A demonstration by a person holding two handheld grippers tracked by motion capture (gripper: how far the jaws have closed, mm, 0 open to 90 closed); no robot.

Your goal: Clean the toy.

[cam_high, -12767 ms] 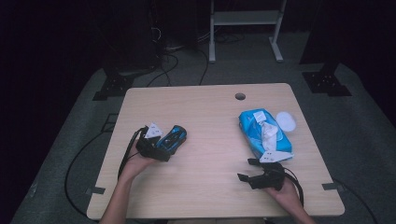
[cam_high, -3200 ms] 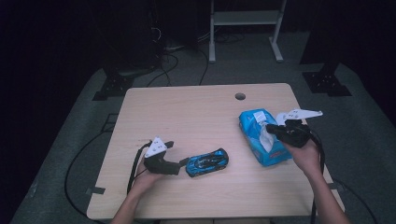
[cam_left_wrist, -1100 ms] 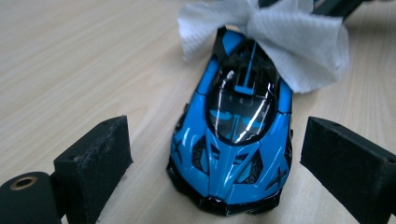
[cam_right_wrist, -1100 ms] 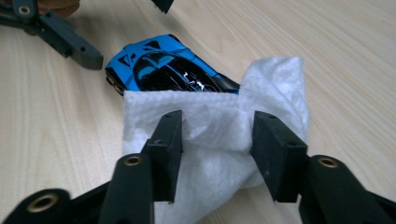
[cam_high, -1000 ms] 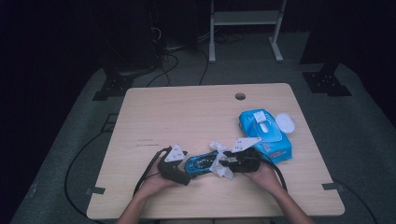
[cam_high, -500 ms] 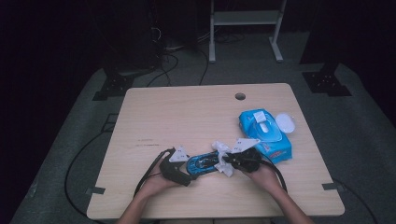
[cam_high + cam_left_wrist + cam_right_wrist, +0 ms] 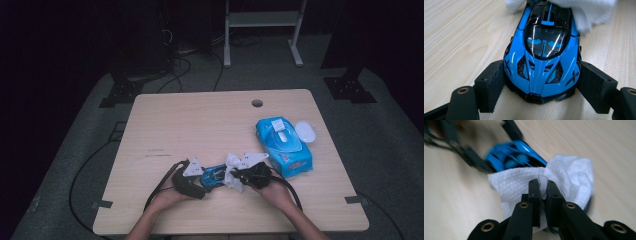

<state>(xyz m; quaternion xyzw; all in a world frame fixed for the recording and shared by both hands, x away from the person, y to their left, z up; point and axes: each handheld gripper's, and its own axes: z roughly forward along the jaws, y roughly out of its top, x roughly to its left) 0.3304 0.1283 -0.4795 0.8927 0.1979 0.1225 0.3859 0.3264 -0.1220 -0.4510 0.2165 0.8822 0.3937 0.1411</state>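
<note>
Left gripper view: my left claw (image 7: pixel 540 90) hugs the shiny blue toy car (image 7: pixel 544 57) by its nose.
It sits on the bench (image 7: pixel 200 130), black stripes on top. My right claw (image 7: pixel 543 186), pinched tight on a white wipe (image 7: pixel 569 175), presses it on the car's back end.

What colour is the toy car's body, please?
The toy car is bright blue with black trim and a dark windscreen, clearest in the left gripper view.
</note>
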